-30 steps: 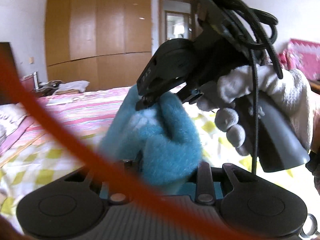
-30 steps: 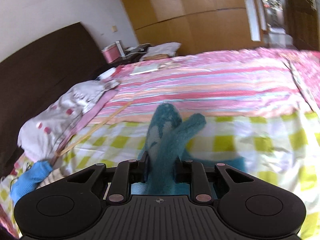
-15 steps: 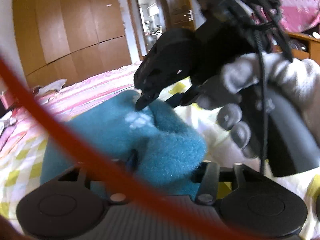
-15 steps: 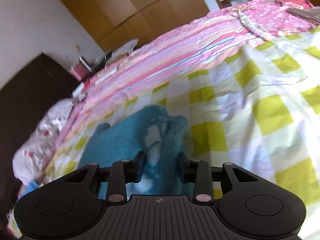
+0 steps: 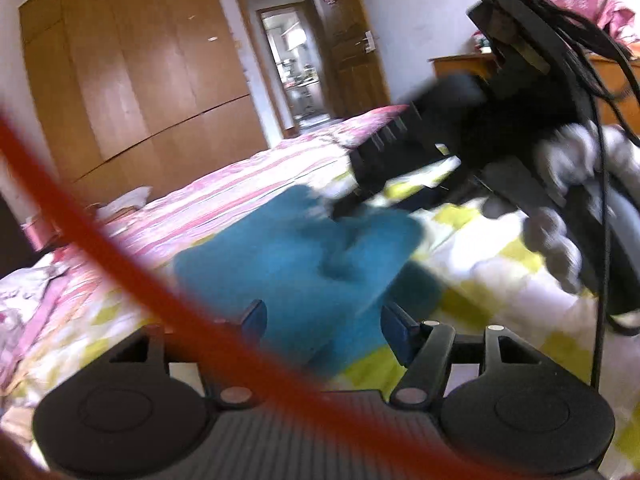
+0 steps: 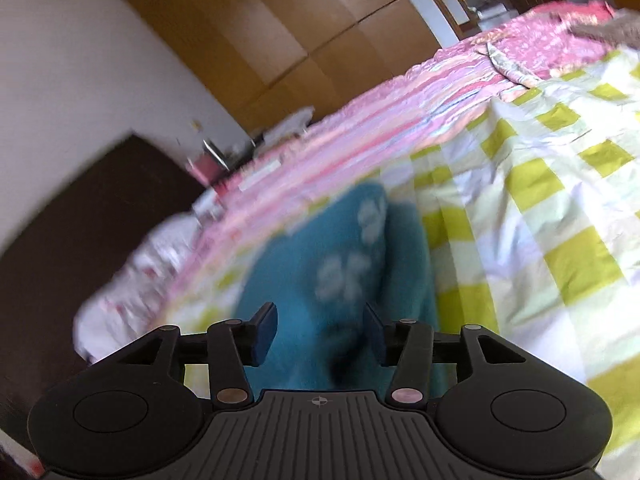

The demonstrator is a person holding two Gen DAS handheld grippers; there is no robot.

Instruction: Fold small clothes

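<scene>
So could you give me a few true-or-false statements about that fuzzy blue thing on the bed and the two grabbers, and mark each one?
1. The blue fuzzy garment lies on a yellow-and-white checked sheet. True.
2. The left gripper is clamped tight on the garment. False: its jaws are opening, with the cloth loose between them.
3. The right gripper is above a bare wooden floor. False: it is over the garment on the bed, jaws opening.
4. The hand holding the right gripper wears a light glove. True.
5. The wardrobe behind the bed is painted white. False: it is brown wood.
</scene>
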